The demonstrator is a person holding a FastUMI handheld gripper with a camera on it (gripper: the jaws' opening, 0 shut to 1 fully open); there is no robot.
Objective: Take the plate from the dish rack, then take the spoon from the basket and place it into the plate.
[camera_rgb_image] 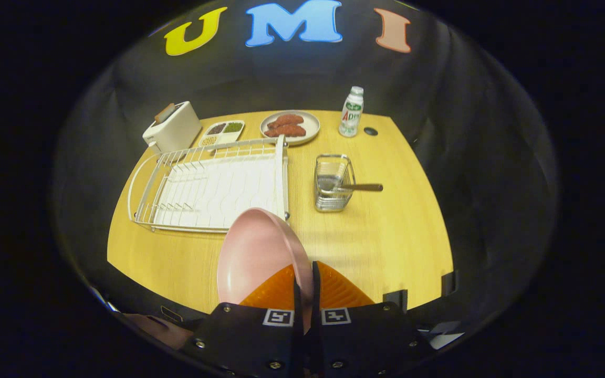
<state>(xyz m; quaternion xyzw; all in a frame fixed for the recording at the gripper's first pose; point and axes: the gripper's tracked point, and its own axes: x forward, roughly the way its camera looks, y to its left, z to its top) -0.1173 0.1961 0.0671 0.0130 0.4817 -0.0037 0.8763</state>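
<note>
gripper view | gripper [305, 273] closed on rim of pink plate [252, 252], held on edge above table [386, 236] | dish rack [213, 184] emptied | spoon [357, 187] left in basket [332, 182] beyond fingers | plate yet to be set down, spoon transfer pending

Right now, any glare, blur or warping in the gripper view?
Gripper view: fisheye bows the yellow wooden table edges; the white wire dish rack and wire basket are sharp; soft sheen on the pink plate pinched in the gripper; surroundings dark.
</note>
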